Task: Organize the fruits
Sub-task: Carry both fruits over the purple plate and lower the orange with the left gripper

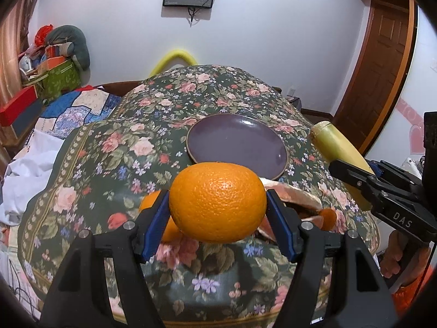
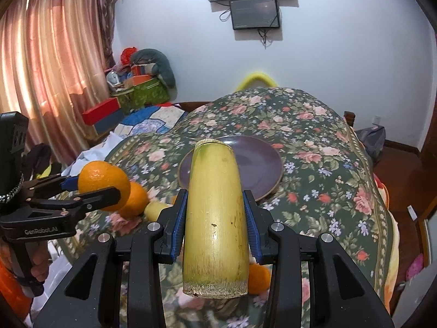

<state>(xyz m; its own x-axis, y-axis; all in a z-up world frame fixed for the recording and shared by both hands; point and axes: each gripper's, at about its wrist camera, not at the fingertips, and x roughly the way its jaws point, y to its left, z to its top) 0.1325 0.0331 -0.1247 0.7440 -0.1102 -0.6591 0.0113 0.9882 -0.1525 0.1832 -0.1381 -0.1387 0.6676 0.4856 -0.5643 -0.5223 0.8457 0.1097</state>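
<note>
My left gripper (image 1: 217, 199) is shut on a large orange (image 1: 217, 202) and holds it above the floral cloth, just in front of the empty purple plate (image 1: 237, 142). My right gripper (image 2: 215, 199) is shut on a yellow-green stalk piece (image 2: 215, 213), a thick cylinder pointing toward the plate (image 2: 259, 164). In the left wrist view the right gripper (image 1: 352, 172) and the stalk piece (image 1: 336, 145) hang to the right of the plate. The right wrist view shows the left gripper (image 2: 95, 188) with its orange (image 2: 101, 177) at the left.
A second orange (image 1: 153, 202) lies on the cloth behind my left finger, also visible as the second orange (image 2: 136, 199). A pale peel-like piece (image 1: 295, 194), a small orange (image 2: 259, 276) and a yellow piece (image 2: 157, 209) lie nearby. Boxes (image 2: 142, 93) are stacked at the left.
</note>
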